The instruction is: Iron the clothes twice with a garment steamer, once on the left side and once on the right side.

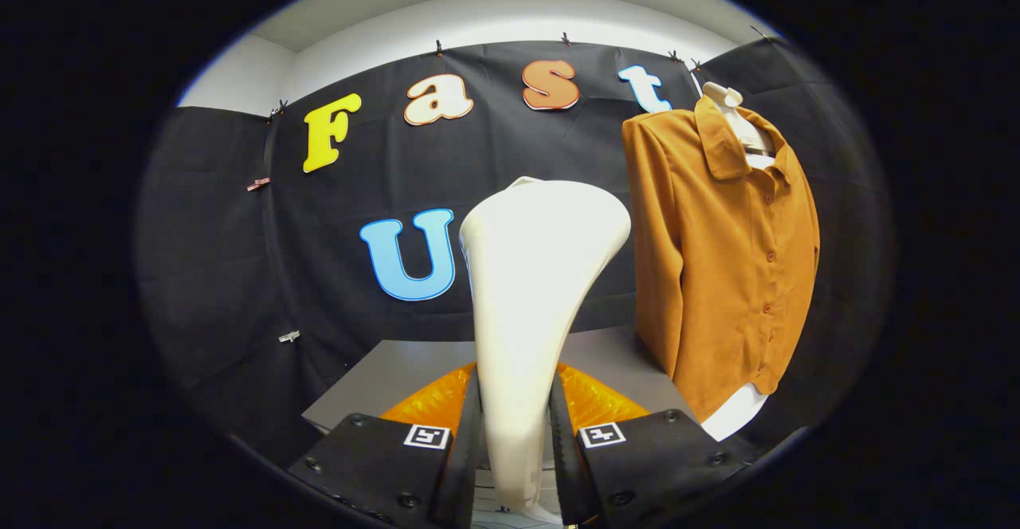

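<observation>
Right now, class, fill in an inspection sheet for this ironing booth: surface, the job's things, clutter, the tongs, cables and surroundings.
Surface: a grey table lies beyond the tongs, bare where it shows.
Job's things: a white garment steamer stands upright between the fingers; a brown button-up shirt hangs on a white form to the steamer's right, apart from it.
Clutter: nothing seen.
Tongs: the tongs are shut on the garment steamer, both fingers pressing its narrow handle.
Cables: nothing seen.
Surroundings: black cloth wall behind the table, held by small clips; pale wall above.
</observation>
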{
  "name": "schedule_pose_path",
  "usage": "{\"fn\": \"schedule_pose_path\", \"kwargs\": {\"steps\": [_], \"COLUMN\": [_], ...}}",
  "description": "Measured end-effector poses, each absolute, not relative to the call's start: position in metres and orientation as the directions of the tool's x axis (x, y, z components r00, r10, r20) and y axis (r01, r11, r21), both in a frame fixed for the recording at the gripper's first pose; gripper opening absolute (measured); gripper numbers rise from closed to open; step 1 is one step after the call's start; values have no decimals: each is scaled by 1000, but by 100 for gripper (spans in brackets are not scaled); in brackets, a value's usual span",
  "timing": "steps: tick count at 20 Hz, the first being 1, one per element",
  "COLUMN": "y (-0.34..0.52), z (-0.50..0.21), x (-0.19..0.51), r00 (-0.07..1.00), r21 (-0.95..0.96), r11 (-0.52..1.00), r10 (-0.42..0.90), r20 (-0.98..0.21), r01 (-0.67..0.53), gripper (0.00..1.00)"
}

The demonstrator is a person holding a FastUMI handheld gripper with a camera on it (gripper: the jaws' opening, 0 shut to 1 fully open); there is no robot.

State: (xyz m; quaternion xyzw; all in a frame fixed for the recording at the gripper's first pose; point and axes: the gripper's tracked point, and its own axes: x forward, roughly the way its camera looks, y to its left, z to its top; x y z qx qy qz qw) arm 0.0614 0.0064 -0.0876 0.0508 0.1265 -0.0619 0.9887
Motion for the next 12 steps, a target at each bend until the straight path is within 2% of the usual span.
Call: {"fn": "schedule_pose_path", "kwargs": {"steps": [7,12], "y": [-41,-96], "z": [-68,-57], "x": [18,5], "r00": [956,960], "r21": [83,87], "r11": [974,972], "r10": [-189,-200], "r20": [-224,-197], "r01": [212,220], "gripper": [44,44]}}
